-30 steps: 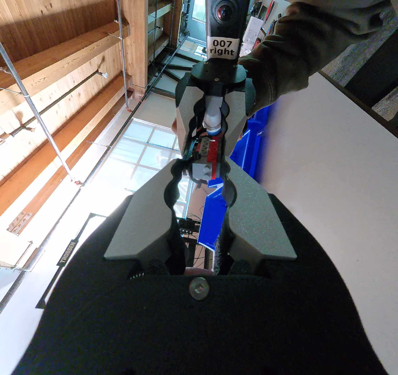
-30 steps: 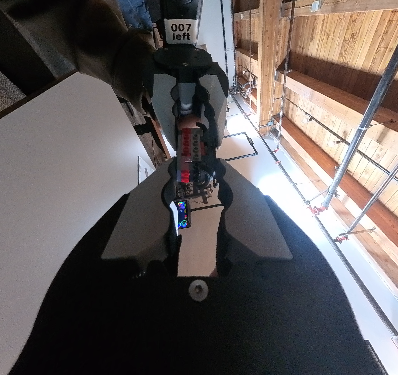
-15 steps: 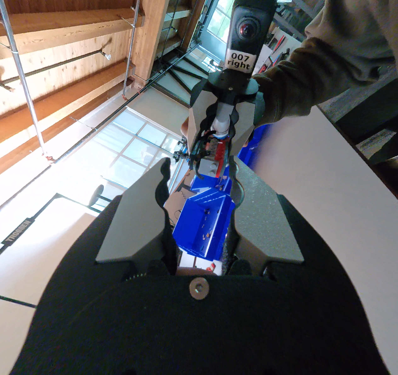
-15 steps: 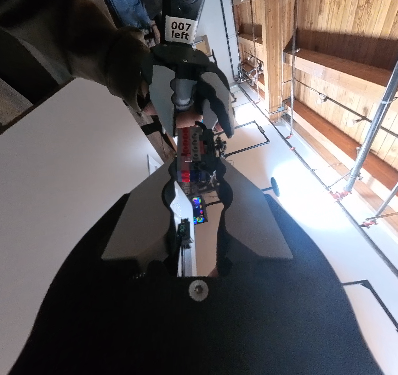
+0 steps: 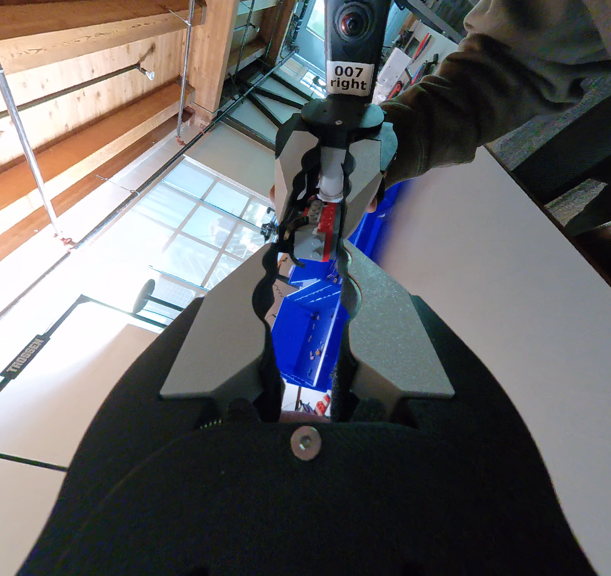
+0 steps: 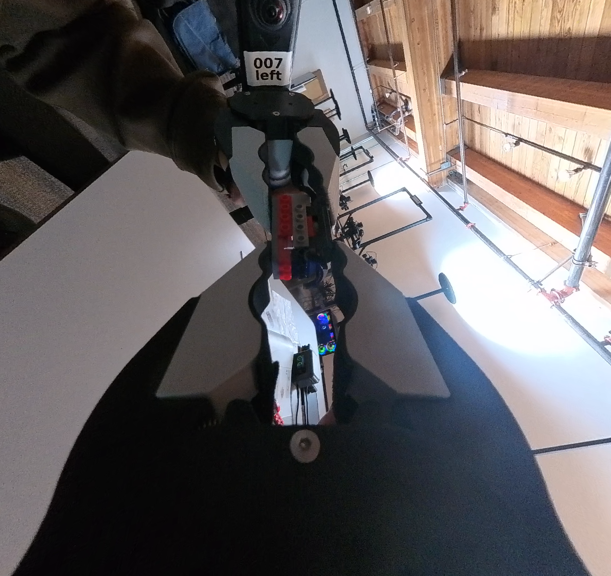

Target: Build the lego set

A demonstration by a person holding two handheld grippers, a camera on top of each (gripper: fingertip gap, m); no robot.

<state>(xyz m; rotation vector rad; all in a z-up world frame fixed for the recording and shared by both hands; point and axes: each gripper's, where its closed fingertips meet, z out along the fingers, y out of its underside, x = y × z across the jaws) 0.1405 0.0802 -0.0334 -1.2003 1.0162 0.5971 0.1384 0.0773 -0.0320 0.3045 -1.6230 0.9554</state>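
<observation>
The left gripper point(image 5: 305, 255) and right gripper point(image 6: 302, 259) meet tip to tip, both clamped on 1 red-and-grey brick assembly point(image 5: 317, 232). Beyond the assembly sits a blue bin point(image 5: 307, 338), beside the white table point(image 5: 479, 262)

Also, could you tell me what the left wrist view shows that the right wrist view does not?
Left wrist view only: blue bins, a large window, and the right gripper seen head-on. Right wrist view only: a glowing screen, papers, and the left gripper seen head-on. Both: the red and grey brick assembly gripped between the two grippers, the white table and wooden beams.
</observation>
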